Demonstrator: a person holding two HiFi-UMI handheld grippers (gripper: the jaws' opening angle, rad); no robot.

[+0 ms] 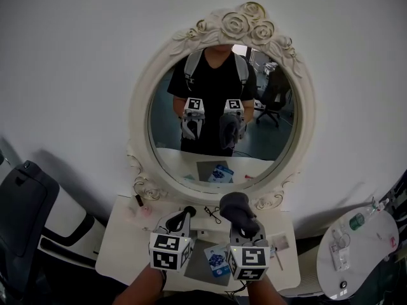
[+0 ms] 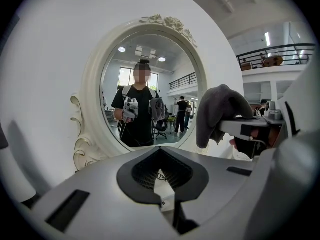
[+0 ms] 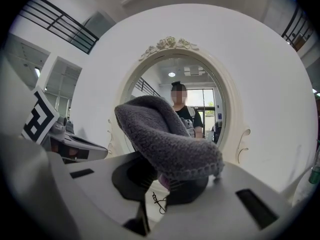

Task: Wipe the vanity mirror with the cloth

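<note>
The oval vanity mirror (image 1: 216, 138) in its carved cream frame (image 1: 141, 107) stands on a white vanity table, against the wall. A dark grey cloth (image 1: 236, 207) is bunched up in my right gripper (image 1: 245, 224), which is shut on it just in front of the mirror's lower rim. My left gripper (image 1: 186, 213) is beside it to the left, shut and empty. In the right gripper view the cloth (image 3: 165, 134) drapes over the jaws and hides the lower glass of the mirror (image 3: 200, 104). The left gripper view shows the mirror (image 2: 150, 84) ahead and the cloth (image 2: 220, 109) at the right.
On the white table (image 1: 124, 246) lie a grey mat with a blue packet (image 1: 218, 259), a black hair clip (image 1: 212, 213) and a small tube (image 1: 137, 201). A dark chair (image 1: 25, 202) stands at the left. A round side table (image 1: 362, 246) with small bottles stands at the right.
</note>
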